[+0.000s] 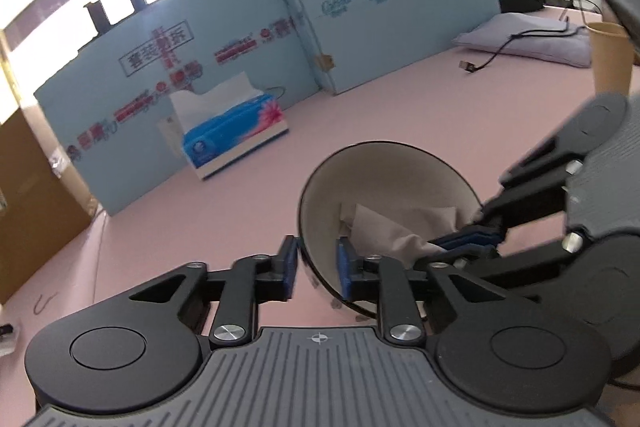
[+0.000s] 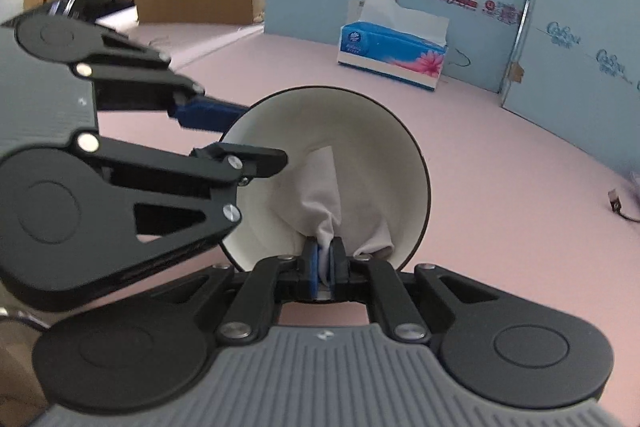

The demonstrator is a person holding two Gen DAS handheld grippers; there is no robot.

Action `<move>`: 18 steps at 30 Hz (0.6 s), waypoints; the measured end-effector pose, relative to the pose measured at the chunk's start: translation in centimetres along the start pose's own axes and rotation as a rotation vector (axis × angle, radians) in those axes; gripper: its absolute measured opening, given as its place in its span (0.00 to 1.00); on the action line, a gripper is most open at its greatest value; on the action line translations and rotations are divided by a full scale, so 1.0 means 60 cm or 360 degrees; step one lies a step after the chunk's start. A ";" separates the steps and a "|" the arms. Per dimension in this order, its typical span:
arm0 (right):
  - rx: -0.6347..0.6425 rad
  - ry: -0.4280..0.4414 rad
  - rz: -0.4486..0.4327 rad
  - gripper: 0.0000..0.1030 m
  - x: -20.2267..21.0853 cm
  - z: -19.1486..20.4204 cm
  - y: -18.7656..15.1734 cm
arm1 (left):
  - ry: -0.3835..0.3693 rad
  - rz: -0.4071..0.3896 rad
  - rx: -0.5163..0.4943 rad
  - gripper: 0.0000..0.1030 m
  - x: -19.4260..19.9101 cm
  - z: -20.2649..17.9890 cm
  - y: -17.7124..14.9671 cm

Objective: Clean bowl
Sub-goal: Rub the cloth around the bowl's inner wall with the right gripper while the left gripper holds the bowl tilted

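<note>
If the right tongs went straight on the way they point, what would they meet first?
Probably the white inner wall of the dark-rimmed bowl. The right tongs already clamp a white tissue inside it; depth is uncertain.

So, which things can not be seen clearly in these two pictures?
- Bowl near rim and underside: hidden behind the left gripper in the left wrist view.
- Tissue lower end: covered by the right gripper pads in the right wrist view.
- Dirt inside the bowl: too small to tell in either view.
- Paper cup: cut off by the right edge, left wrist view.
</note>
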State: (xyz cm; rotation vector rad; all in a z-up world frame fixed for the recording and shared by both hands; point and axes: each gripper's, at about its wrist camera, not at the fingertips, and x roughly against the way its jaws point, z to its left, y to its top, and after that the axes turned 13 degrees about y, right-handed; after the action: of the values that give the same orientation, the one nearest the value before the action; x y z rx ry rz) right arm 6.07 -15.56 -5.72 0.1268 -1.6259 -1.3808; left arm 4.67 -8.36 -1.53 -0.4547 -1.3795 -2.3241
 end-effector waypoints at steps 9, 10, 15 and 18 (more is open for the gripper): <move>-0.0171 0.0091 -0.0102 0.06 0.001 0.009 -0.003 | -0.0023 -0.0068 -0.0228 0.10 -0.008 -0.006 0.016; -0.0181 0.0107 -0.0101 0.06 0.003 0.007 -0.004 | -0.0028 -0.0096 -0.0242 0.09 0.000 -0.005 0.017; -0.0088 0.0083 -0.0031 0.06 0.010 0.002 -0.006 | -0.0020 -0.0129 -0.0260 0.08 0.005 -0.009 0.019; 0.0049 0.0014 0.0032 0.06 0.009 0.003 -0.005 | -0.0037 -0.0143 -0.0267 0.08 0.007 -0.010 0.018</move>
State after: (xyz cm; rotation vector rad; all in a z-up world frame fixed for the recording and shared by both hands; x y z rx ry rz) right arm 5.51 -15.85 -5.61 0.1340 -1.6374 -1.3385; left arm 4.79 -9.43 -0.77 -0.4793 -1.2443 -2.5270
